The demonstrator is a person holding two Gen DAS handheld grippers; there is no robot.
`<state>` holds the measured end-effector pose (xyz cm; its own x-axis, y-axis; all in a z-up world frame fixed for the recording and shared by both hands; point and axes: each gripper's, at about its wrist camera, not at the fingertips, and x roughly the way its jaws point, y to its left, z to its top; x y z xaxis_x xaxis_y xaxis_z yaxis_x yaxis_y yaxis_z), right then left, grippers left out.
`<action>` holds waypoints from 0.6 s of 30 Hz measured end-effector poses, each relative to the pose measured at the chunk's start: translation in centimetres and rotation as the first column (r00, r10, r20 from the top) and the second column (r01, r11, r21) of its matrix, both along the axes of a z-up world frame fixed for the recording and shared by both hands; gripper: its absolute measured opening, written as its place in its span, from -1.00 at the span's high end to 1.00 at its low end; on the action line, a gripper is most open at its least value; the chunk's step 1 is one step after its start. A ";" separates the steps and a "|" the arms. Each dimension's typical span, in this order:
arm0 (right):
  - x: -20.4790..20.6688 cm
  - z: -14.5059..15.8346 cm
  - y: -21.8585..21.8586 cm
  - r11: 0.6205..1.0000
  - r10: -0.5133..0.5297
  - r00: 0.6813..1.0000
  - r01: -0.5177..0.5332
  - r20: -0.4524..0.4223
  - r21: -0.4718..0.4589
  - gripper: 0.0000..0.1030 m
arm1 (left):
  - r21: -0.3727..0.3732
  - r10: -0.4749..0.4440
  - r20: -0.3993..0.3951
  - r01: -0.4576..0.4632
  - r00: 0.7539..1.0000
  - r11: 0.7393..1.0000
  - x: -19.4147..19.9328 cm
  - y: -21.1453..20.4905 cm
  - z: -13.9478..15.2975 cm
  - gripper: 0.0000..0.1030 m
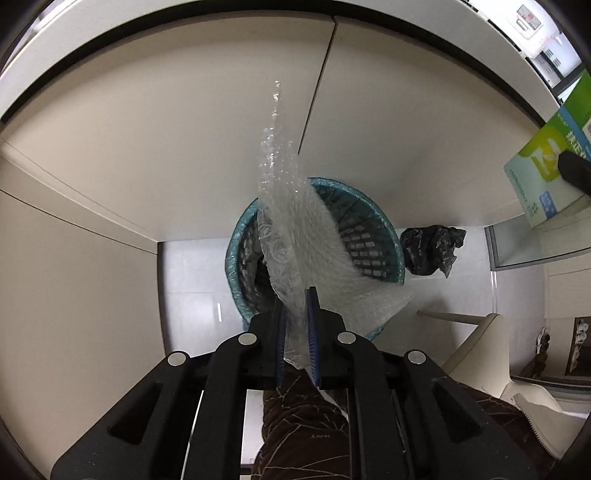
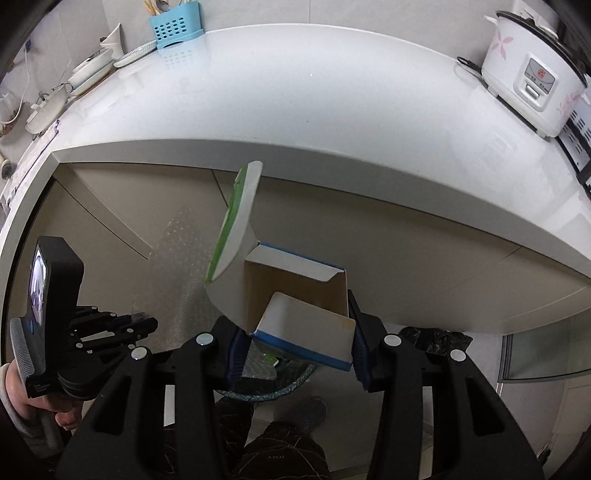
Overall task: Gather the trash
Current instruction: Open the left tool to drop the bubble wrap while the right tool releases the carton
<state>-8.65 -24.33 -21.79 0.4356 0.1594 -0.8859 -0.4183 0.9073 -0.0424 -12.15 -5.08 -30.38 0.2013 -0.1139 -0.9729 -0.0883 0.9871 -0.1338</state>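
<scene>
My left gripper [image 1: 296, 314] is shut on a sheet of clear bubble wrap [image 1: 291, 229] and holds it upright above a teal mesh waste basket [image 1: 373, 236] on the floor. The wrap also shows in the right wrist view [image 2: 181, 258]. My right gripper [image 2: 295, 350] is shut on an open cardboard box [image 2: 295, 291] with blue and green print, flaps open, held above the basket [image 2: 280, 380]. The box shows at the right edge of the left wrist view [image 1: 546, 162]. The left gripper body [image 2: 92, 332] is to the box's left.
A black plastic bag [image 1: 432, 251] lies on the floor right of the basket. Beige cabinet doors [image 1: 184, 147] stand behind, under a white counter [image 2: 295, 110] with a rice cooker [image 2: 532, 81], a blue utensil holder [image 2: 173, 26] and dishes [image 2: 88, 70]. The person's legs are below.
</scene>
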 end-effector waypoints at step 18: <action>1.0 -2.0 1.8 0.998 0.024 0.999 -0.022 -0.026 0.054 0.15 | 0.012 0.112 0.113 -0.114 0.987 0.993 1.1 3.2 3.9 -0.80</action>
